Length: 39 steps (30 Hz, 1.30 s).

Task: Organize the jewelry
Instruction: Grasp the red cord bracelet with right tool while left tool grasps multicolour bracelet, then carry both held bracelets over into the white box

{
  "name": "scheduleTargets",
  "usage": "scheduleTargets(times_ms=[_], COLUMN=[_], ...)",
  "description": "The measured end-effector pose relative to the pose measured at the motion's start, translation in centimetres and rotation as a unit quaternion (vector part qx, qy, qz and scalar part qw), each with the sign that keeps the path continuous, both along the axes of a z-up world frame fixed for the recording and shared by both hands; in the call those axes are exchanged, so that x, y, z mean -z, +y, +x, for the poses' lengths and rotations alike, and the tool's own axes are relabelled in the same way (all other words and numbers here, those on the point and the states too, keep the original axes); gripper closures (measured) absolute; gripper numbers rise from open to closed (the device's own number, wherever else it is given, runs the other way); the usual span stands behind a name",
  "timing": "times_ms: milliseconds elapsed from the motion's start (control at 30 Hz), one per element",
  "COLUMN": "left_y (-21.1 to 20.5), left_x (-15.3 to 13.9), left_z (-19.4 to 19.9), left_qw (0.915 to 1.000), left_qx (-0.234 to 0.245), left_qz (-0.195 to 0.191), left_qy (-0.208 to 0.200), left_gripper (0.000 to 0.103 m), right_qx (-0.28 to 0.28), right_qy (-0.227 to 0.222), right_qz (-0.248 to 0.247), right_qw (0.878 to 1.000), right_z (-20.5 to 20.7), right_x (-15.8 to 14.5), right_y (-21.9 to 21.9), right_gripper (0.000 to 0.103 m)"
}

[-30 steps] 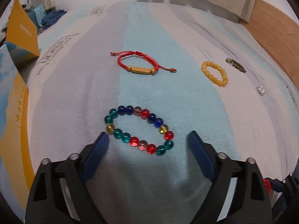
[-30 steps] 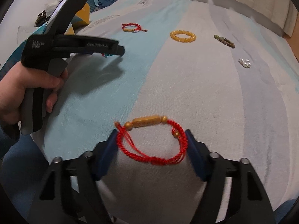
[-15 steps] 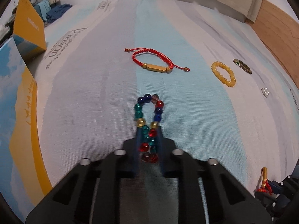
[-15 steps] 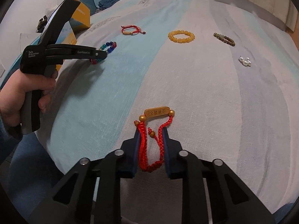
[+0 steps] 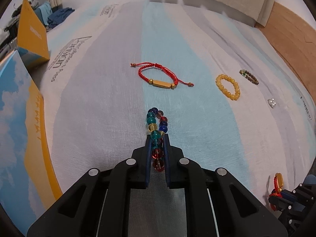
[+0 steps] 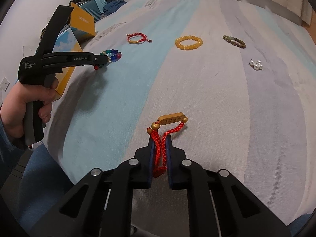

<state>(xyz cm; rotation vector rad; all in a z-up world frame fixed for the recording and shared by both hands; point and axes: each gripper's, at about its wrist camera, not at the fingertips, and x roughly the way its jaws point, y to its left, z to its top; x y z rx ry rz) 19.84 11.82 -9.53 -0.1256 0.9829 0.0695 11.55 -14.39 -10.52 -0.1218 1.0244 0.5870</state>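
Two claws pinching bracelets above the bed (image 6: 217, 102), left claw (image 5: 157, 138) clamped on multicoloured bead bracelet (image 5: 156, 126), lifted since earlier, right claw (image 6: 159, 138) just closed on red cord bracelet (image 6: 167, 126), yellow bead bracelet (image 6: 188, 42) and pearls (image 6: 256, 64) beyond.

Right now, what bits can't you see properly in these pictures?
- Multicoloured bead bracelet: left wrist view, its near beads sit between the left tool pads, partly hidden.
- Red cord bracelet: right wrist view, the right tool hides part of the cord; plate lettering too small to read.
- Small pearl cluster: both views, too small to tell what it is.
- Yellow box: right wrist view, partly behind the left tool.
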Motion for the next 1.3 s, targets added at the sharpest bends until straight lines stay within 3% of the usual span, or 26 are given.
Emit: scheduleTargets(times_ms=[767, 1300], left_y=[-0.1, 0.1], left_x=[-3.3, -7.3], left_z=[-0.8, -2.2], left_qw=[0.9998, 0.9993], left_qx=[0.003, 0.002], left_qz=[0.0, 0.007], left_qy=[-0.017, -0.037], left_gripper=[0.095, 0.095], right_qx=[0.006, 0.022], right_qy=[-0.021, -0.036], right_qz=[0.009, 0.014], right_qw=[1.0, 0.999], right_z=[0.0, 0.6], right_x=[-2.6, -5.2], right_y=[-0.4, -0.2], right_gripper=[0.094, 0.094])
